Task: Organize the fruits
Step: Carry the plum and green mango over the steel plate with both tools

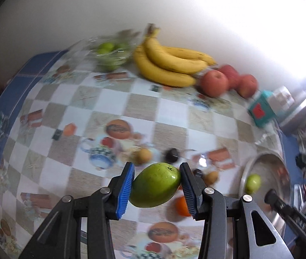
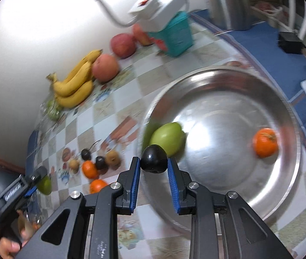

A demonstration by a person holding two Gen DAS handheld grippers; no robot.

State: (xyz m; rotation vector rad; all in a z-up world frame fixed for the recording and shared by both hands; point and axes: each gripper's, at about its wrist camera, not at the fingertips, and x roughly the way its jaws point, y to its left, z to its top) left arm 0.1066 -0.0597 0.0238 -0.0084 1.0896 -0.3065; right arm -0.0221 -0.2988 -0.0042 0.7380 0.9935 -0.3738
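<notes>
My left gripper (image 1: 156,186) is shut on a green fruit (image 1: 156,187), held above the patterned tablecloth (image 1: 114,101); the same gripper and fruit (image 2: 44,185) show at the lower left of the right wrist view. My right gripper (image 2: 154,161) is shut on a small dark plum (image 2: 154,158), hanging over the left rim of a steel bowl (image 2: 282,168). Inside the bowl lie a green fruit (image 2: 169,138) and a tangerine (image 2: 265,142). The bowl (image 1: 282,172) with its green fruit (image 1: 253,183) sits at the right in the left wrist view.
Bananas (image 1: 170,64), red apples (image 1: 214,83) and a bag of green fruit (image 1: 110,54) line the wall. Loose tangerines (image 2: 89,168), dark plums (image 2: 100,162) and brown fruits (image 2: 112,157) lie left of the bowl. A teal box (image 2: 177,36) stands behind it.
</notes>
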